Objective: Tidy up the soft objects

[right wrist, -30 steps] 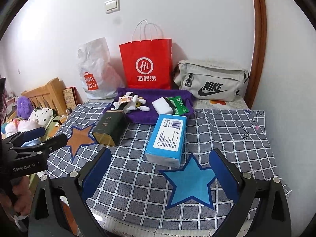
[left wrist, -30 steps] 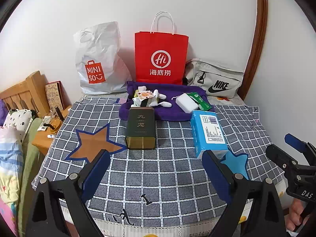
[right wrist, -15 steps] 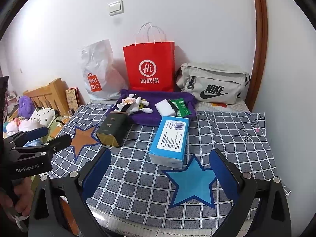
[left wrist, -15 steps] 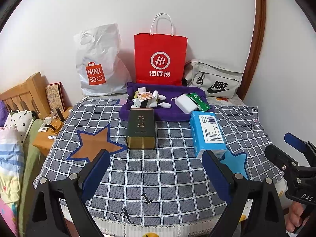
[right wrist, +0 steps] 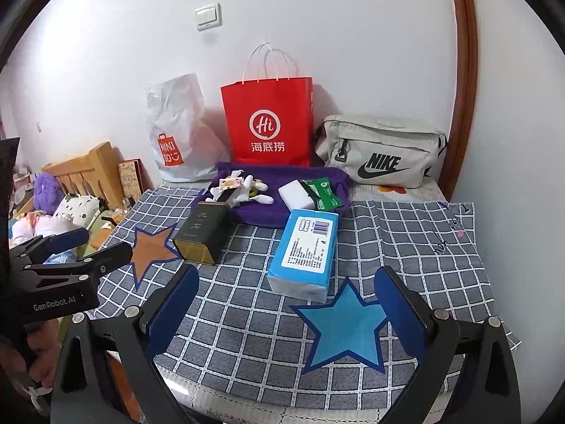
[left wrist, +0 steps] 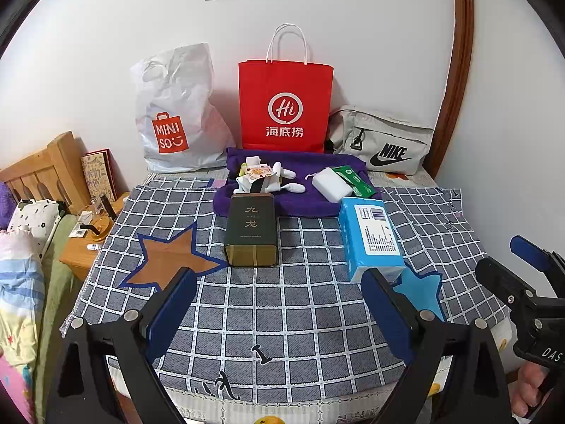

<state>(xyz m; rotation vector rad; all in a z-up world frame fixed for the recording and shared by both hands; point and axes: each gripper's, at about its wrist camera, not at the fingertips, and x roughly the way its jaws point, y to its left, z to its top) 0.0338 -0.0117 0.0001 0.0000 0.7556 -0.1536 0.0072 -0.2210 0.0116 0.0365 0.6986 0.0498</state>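
1. Writing: white plastic bag (left wrist: 176,113) reads "MINISO"; red paper bag (left wrist: 285,106) reads "Hi" over "海底捞"; grey waist bag (left wrist: 383,141) reads "NIKE". All three stand against the wall.
2. Dark green tin (left wrist: 251,234) reads "九龙"; it lies on the grey checked cloth (left wrist: 282,304) on the counter, touching the purple towel (left wrist: 300,205).
3. Soft things: white plush toy (left wrist: 266,176), white sponge block (left wrist: 332,184) and green wipes pack (left wrist: 353,180) on the towel; blue tissue pack (right wrist: 303,251) beside the blue star patch (right wrist: 348,328).
4. Left gripper (left wrist: 279,314): fingers spread, empty, labelled "GenRobot.AI". Right gripper (right wrist: 286,309): fingers spread, empty.
5. Versus 0.5 s ago: the right view sits slightly nearer the tissue pack; objects unmoved.
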